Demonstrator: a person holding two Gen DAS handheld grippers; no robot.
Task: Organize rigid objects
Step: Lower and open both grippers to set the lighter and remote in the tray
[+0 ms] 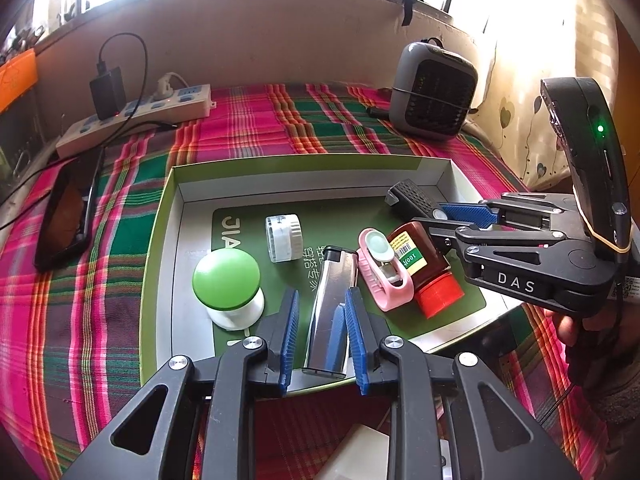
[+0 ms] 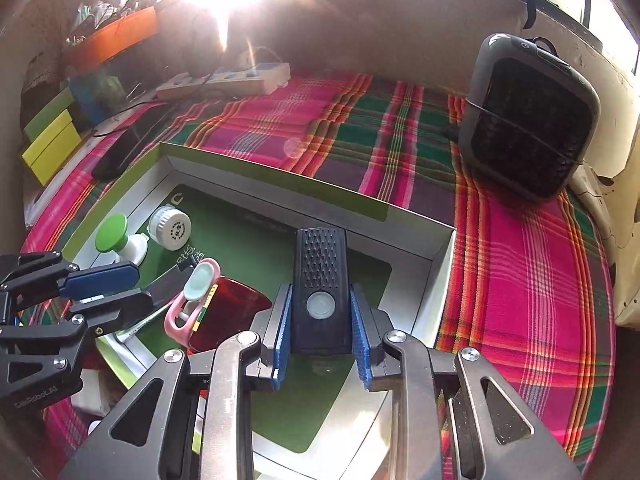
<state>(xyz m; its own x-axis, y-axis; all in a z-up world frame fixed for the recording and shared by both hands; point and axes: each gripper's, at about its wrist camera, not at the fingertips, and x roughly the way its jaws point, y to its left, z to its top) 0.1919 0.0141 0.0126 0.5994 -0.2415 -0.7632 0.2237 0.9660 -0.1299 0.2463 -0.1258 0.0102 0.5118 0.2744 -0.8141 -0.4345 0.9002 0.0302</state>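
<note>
Silver lighter (image 1: 330,312): lying in the green-rimmed box (image 1: 168,208), between the left gripper (image 1: 322,334) pads.
Left jaws: standing slightly apart around the lighter; the left pad is showing a gap, and contact on the right cannot be told.
Right gripper (image 2: 320,330): clamping narrowly on a black remote (image 2: 320,280) above the box's right end.
Neighbours: a pink clip (image 1: 382,274) and a brown bottle (image 1: 424,266) are lying just beside the lighter.

Silver lighter (image 1: 330,312) flat in green-rimmed box (image 1: 168,184), black textured device (image 2: 320,292) alongside.
</note>
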